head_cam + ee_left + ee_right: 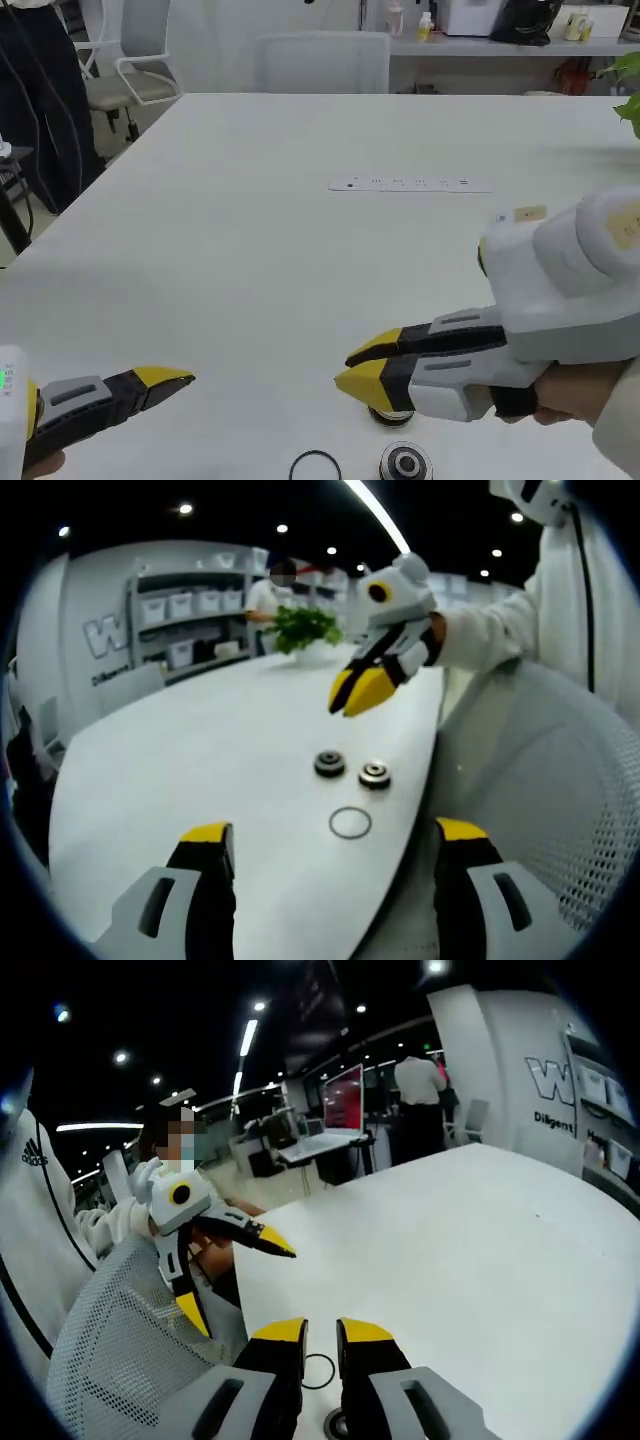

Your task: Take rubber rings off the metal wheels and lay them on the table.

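Rubber ring (314, 453): one loose black ring lies flat on the worktop, close to the edge where the person stands. It is clear of both wheels and untouched by either claw.
Metal wheels: two stand side by side just beyond the ring, near the same edge. The nearer wheel (405, 462) sits beside the ring with a small gap between them. The farther wheel (392, 416) is partly hidden under the right claw in the head view. Whether either still wears a ring cannot be told.
Right gripper (362, 364): its yellow-tipped jaws are drawn almost together, with a slim gap left and nothing between them. It hangs above the farther wheel, apart from it.
Left gripper (333, 840): its jaws are spread wide and hold nothing. It hovers off to the side of the ring and points toward it along the near edge.
Worktop (250, 220): white and broad.
Power strip (410, 184): set flush in the worktop toward its middle, well apart from the wheels.
Plant (628, 90): green leaves at the far right corner.
Chair (320, 60): pushed up to the far edge.
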{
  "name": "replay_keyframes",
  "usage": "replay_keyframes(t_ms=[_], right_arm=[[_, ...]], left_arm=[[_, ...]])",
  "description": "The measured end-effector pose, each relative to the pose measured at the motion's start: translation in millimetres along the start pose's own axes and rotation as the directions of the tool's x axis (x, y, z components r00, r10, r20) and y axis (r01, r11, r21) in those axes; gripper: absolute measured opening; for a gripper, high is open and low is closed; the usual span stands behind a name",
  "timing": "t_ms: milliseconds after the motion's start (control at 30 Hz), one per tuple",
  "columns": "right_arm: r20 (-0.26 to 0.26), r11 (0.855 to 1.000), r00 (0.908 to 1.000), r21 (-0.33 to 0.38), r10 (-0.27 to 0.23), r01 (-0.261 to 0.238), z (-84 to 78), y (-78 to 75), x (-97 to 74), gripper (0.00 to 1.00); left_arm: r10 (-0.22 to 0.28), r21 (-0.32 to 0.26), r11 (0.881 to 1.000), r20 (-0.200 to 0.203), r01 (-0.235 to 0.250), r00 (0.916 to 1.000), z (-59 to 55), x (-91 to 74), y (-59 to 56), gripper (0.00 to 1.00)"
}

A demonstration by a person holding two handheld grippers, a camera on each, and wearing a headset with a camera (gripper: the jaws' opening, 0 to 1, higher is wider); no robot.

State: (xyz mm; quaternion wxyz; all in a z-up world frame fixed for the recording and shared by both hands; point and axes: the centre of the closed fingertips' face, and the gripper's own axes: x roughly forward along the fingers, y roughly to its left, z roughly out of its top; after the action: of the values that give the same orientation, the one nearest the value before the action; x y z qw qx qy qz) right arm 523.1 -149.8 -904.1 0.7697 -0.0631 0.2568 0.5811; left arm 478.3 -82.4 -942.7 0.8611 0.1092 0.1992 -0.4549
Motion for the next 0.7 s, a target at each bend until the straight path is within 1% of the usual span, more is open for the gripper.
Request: replay_keyframes(t_ms=[100,200,233,300,400,567,667,700], right_arm=[[0.046,1.0,0.9989,0.009,-0.005,0.004,13.6,0.0,-8.2,0.09],[0.091,1.0,0.9957,0.01,-0.013,0.012,28.8,-1.1,-19.5,0.09],[0.096,1.0,0.9953,0.011,-0.012,0.011,30.5,-1.2,-20.8,0.09],[0.122,1.0,0.9923,0.011,-0.018,0.017,39.5,-2.7,-28.9,0.1],[0.147,0.999,0.9884,-0.011,-0.038,0.04,50.1,-6.8,-41.7,0.1],[0.182,0.997,0.9809,-0.033,-0.068,0.075,62.3,-14.0,-62.3,0.1],[0.195,0.994,0.9768,-0.04,-0.089,0.098,65.0,-17.1,-73.7,0.1],[0.202,0.993,0.9739,-0.042,-0.103,0.113,66.1,-20.0,-78.8,0.1]], left_arm=[[-0.003,0.001,1.0,0.001,0.003,1.0,0.0,0.7,-0.9,0.82],[-0.007,0.002,1.0,0.002,0.007,1.0,0.5,1.5,-1.5,0.82],[-0.009,0.003,1.0,0.002,0.008,1.0,0.6,1.6,-1.6,0.82],[-0.009,0.003,1.0,0.002,0.009,1.0,0.9,1.9,-1.4,0.82],[-0.01,0.003,1.0,0.006,0.01,0.9999,1.9,2.2,-1.3,0.82],[-0.012,0.005,1.0,0.006,0.012,0.9999,2.0,2.6,-1.3,0.82],[-0.012,0.005,1.0,0.009,0.012,0.9999,2.8,2.4,-1.0,0.82],[-0.011,0.005,1.0,0.009,0.011,0.9999,3.0,2.3,-0.8,0.82]])
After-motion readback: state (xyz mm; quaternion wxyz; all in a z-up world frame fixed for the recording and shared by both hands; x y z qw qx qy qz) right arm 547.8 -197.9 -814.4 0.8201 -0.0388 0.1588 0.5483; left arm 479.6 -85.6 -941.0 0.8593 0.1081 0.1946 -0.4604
